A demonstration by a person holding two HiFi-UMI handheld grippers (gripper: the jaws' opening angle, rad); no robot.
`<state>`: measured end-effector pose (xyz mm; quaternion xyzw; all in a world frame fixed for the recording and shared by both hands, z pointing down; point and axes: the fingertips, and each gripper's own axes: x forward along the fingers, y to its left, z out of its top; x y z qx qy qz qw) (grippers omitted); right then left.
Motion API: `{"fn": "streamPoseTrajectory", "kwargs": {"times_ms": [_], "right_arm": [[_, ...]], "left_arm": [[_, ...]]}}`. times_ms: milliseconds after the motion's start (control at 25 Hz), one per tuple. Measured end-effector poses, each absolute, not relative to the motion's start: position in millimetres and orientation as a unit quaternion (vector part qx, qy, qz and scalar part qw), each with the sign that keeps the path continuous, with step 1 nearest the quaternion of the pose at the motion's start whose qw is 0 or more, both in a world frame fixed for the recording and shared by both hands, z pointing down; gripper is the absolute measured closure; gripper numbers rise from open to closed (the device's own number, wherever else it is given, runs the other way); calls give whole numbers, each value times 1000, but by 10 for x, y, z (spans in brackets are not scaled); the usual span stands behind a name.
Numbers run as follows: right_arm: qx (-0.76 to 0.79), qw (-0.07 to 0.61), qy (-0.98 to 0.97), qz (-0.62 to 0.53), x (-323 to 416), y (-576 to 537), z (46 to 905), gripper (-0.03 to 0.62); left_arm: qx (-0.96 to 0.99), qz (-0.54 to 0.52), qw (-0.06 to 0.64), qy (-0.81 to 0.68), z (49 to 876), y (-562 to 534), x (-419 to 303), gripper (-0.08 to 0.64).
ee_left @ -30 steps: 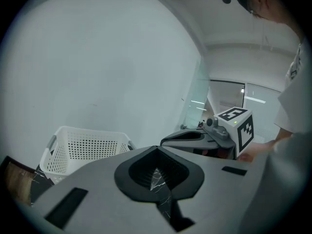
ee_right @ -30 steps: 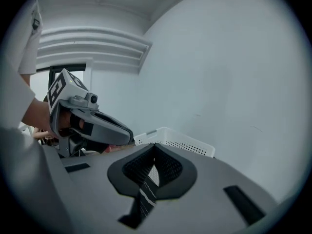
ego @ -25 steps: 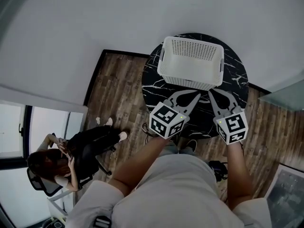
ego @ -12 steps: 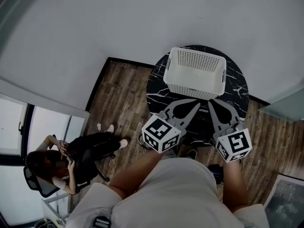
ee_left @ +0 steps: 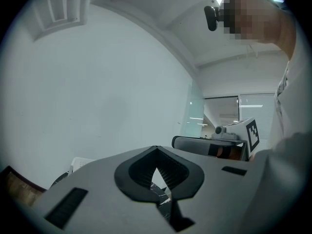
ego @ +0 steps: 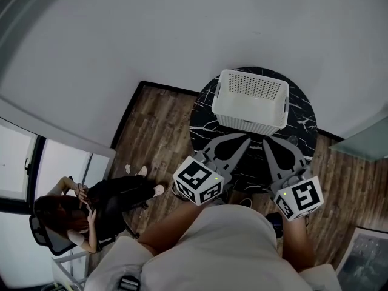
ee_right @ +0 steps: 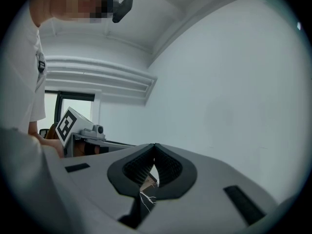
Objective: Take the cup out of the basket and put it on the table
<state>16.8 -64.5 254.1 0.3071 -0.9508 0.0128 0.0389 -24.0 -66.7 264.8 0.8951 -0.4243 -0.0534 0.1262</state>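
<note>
On the wooden floor (ego: pixel 151 132), the round black marble table (ego: pixel 203 123) is the largest item; a seated person (ego: pixel 103 202) is well apart from it at the left; the white perforated basket (ego: pixel 248 120) stands on the far half of the table; the cup cannot be made out in any view; the left gripper (ego: pixel 245 140) and the right gripper (ego: pixel 267 143) hang over the near half, close to the basket without touching it; on each gripper the jaws meet at the tips, with nothing between them.
</note>
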Motion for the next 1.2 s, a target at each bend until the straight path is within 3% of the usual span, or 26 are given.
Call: {"fn": "streamPoseTrajectory", "kwargs": {"times_ms": [1200], "right_arm": [[325, 15, -946, 6, 113, -502, 2360, 588]], "left_arm": [[901, -70, 126, -408, 2507, -605, -234, 561]]}}
